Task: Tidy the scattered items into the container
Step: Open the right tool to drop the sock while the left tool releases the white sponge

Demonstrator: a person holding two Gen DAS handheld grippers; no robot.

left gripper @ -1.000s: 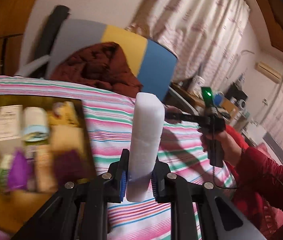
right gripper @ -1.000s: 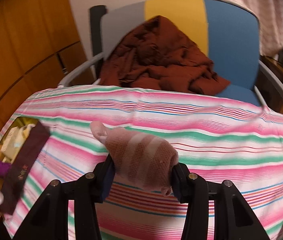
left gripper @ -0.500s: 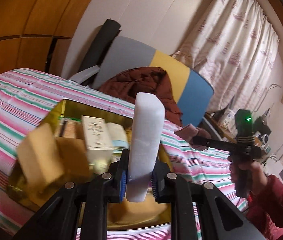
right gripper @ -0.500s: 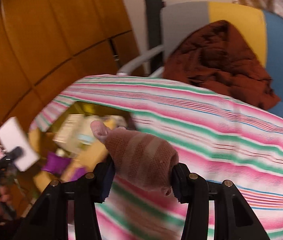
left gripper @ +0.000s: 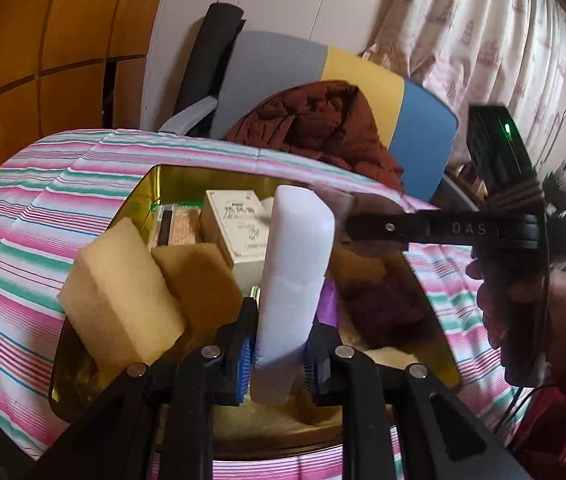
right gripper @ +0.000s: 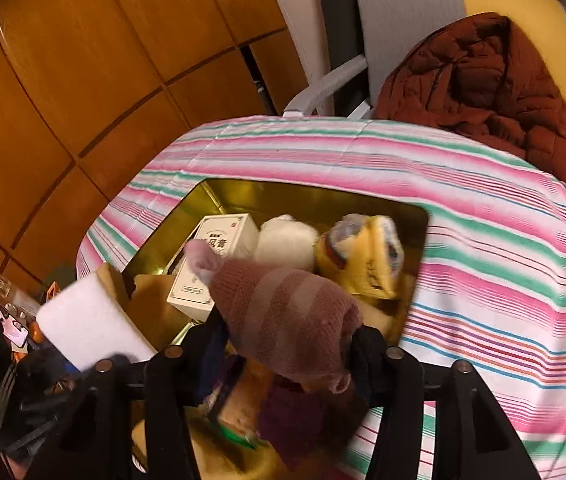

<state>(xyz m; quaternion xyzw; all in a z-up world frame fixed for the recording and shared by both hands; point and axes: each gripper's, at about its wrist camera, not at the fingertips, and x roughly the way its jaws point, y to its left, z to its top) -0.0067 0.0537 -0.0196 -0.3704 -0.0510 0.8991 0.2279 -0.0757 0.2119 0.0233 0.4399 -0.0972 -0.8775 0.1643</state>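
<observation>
My left gripper (left gripper: 279, 356) holds a tall white foam block (left gripper: 297, 264) upright over the gold tin container (left gripper: 171, 184). Its jaws are starting to open, and the blue pads still touch the block's base. My right gripper (right gripper: 289, 332) carries a rolled pink striped sock (right gripper: 283, 312) above the same tin (right gripper: 303, 196). Those jaws are opening, with the sock still filling the gap between them. In the left wrist view the right gripper (left gripper: 363, 226) reaches in from the right, held by a hand in a red sleeve. The white block (right gripper: 91, 320) shows blurred at the right wrist view's lower left.
The tin holds two yellow sponges (left gripper: 119, 300), a white printed box (left gripper: 239, 232), a white ball (right gripper: 287, 240), a yellow packet (right gripper: 363, 256) and a purple item (right gripper: 291, 420). It sits on a striped tablecloth (left gripper: 43, 200). Behind stands a chair with a brown jacket (left gripper: 315, 128).
Both grippers swung left over the tin with their loads. The tin moved from the left edge to beneath the fingers, and the right gripper came close beside the white block.
</observation>
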